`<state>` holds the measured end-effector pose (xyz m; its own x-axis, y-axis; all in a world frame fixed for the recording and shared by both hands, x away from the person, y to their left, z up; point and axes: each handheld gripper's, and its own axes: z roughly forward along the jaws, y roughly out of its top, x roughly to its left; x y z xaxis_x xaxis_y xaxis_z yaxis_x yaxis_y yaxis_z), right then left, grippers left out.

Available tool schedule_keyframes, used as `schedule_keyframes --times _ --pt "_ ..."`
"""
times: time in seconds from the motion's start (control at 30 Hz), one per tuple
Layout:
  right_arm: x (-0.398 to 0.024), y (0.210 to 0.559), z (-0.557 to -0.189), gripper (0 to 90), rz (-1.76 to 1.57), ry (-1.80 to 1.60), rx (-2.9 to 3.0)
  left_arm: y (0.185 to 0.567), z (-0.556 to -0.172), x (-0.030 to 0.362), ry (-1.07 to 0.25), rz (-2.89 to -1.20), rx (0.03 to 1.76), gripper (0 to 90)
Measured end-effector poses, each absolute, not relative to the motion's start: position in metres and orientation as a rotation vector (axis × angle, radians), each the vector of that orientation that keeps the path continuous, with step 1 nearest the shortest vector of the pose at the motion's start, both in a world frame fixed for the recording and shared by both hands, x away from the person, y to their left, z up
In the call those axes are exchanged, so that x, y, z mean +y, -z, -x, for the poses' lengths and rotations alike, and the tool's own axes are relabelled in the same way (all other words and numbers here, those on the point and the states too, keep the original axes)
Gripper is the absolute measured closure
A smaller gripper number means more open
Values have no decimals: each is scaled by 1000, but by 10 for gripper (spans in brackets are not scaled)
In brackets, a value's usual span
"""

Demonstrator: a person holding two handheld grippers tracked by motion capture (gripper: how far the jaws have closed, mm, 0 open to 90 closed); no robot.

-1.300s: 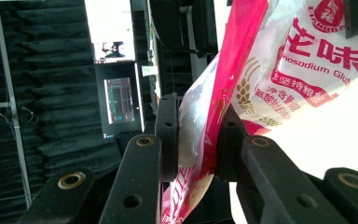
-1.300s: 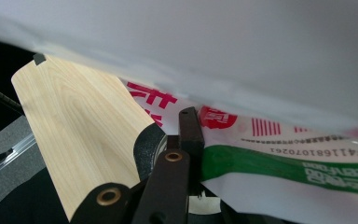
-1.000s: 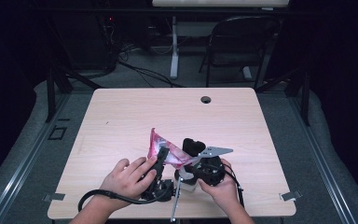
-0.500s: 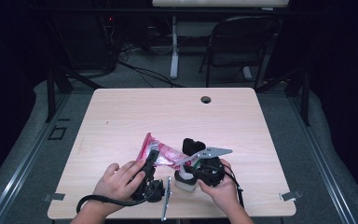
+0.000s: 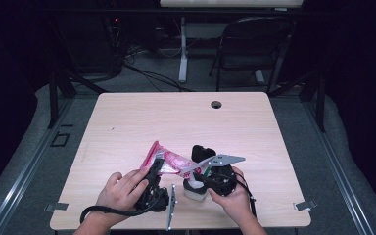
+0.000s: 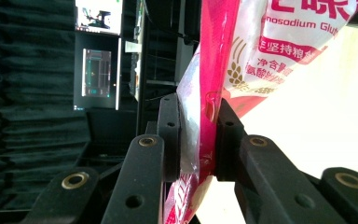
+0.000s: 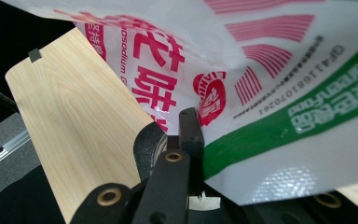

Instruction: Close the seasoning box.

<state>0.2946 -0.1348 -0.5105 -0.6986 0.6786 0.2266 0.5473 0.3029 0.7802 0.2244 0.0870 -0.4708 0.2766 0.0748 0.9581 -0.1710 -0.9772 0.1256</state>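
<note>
Showing a red-and-white seasoning packet (image 5: pixel 169 160) stretched between two tongs near the table's (image 5: pixel 127 122) six-o'clock edge. Left gripper (image 6: pixel 198 140) clamped on the packet's red sealed edge; right gripper (image 7: pixel 191 135) closed on the opposite end, by the green band. Compared with a second ago: left hand (image 5: pixel 122 188) drawn back toward seven o'clock, packet lower and flatter, right hand (image 5: pixel 232 198) hardly moved. Judged as a pull to tear or open the packet; no tear visible yet.

The left gripper (image 5: pixel 157 165) has pulled the packet (image 5: pixel 169 160) leftward.
</note>
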Motion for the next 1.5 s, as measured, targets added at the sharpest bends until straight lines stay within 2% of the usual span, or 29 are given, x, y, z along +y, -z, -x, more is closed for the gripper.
schedule_keyframes --times 1.27,1.5 --pt "-132 500 -292 900 -1111 -1325 2394 500 -230 117 -1513 -2221 227 776" --pt "-130 499 -291 900 -1106 -1320 2390 506 -234 126 -1389 -2210 306 777"
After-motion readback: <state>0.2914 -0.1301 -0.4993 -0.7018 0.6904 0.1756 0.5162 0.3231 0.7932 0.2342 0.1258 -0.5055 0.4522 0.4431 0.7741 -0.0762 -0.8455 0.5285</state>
